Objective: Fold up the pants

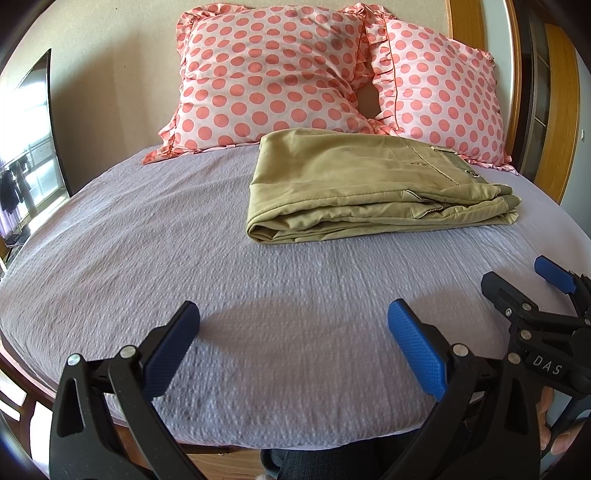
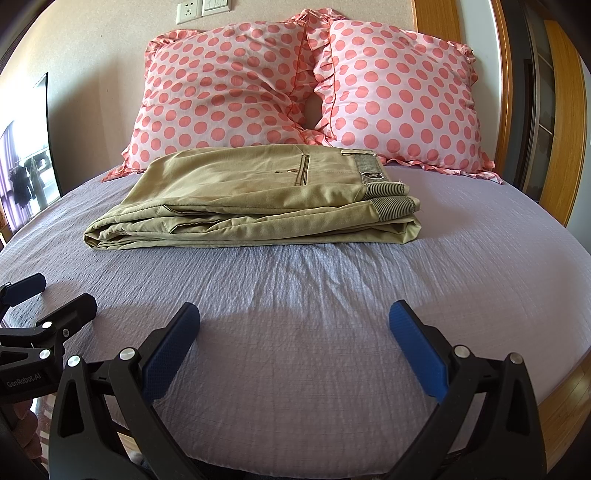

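On the bed, toward its head, your khaki pants lie folded into a flat stacked bundle, the waistband end with its striped lining turned to the right and the rounded fold to the left. Their far edge sits just in front of two pink polka-dot pillows propped against the wall. Your left claw hovers over the lilac bedspread near the foot of the bed, its blue pads spread wide and holding nothing. Your right claw is likewise spread apart and empty, well short of the pants. Each claw shows at the edge of the other's view, side by side. You have wall sockets above the pillows.
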`<state>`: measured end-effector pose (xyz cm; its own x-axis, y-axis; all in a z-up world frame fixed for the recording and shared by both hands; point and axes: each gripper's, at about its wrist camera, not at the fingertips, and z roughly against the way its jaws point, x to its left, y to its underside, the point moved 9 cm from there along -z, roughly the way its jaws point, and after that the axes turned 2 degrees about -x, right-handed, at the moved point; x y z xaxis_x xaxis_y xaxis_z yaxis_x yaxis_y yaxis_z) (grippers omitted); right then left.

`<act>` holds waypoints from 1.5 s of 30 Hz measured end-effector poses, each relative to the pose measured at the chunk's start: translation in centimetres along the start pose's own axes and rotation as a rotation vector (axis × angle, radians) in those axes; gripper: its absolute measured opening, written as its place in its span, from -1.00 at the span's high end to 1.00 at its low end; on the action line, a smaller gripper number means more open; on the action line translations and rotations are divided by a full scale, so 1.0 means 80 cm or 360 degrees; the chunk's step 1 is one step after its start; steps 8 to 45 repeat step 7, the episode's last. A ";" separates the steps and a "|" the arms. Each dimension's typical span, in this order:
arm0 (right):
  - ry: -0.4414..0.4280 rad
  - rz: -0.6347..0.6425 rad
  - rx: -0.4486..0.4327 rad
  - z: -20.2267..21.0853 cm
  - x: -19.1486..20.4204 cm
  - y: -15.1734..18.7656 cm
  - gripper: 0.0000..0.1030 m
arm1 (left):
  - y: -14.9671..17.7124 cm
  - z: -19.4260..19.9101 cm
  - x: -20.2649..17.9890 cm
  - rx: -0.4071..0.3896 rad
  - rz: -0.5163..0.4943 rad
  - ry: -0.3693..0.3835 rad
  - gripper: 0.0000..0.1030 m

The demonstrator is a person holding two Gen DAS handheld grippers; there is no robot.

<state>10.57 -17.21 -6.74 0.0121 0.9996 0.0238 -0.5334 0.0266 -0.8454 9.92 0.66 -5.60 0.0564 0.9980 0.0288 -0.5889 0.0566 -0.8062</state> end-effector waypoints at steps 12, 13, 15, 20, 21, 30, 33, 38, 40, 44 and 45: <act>0.0000 0.0000 -0.0001 0.000 0.000 0.000 -0.97 | 0.000 0.000 0.000 -0.0001 0.0000 0.0000 -0.97; 0.0000 0.0000 -0.0001 0.000 0.000 0.000 -0.97 | 0.000 0.000 0.000 -0.0001 0.0000 0.0000 -0.97; 0.0000 0.0000 -0.0001 0.000 0.000 0.000 -0.97 | 0.000 0.000 0.000 -0.0001 0.0000 0.0000 -0.97; 0.0000 0.0000 -0.0001 0.000 0.000 0.000 -0.97 | 0.000 0.000 0.000 -0.0001 0.0000 0.0000 -0.97; 0.0000 0.0000 -0.0001 0.000 0.000 0.000 -0.97 | 0.000 0.000 0.000 -0.0001 0.0000 0.0000 -0.97; 0.0000 0.0000 -0.0001 0.000 0.000 0.000 -0.97 | 0.000 0.000 0.000 -0.0001 0.0000 0.0000 -0.97; 0.0000 0.0000 -0.0001 0.000 0.000 0.000 -0.97 | 0.000 0.000 0.000 -0.0001 0.0000 0.0000 -0.97; 0.0000 0.0000 -0.0001 0.000 0.000 0.000 -0.97 | 0.000 0.000 0.000 -0.0001 0.0000 0.0000 -0.97; 0.0000 0.0000 -0.0001 0.000 0.000 0.000 -0.97 | 0.000 0.000 0.000 -0.0001 0.0000 0.0000 -0.97; 0.0000 0.0000 -0.0001 0.000 0.000 0.000 -0.97 | 0.000 0.000 0.000 -0.0001 0.0000 0.0000 -0.97; 0.0000 0.0000 -0.0001 0.000 0.000 0.000 -0.97 | 0.000 0.000 0.000 -0.0001 0.0000 0.0000 -0.97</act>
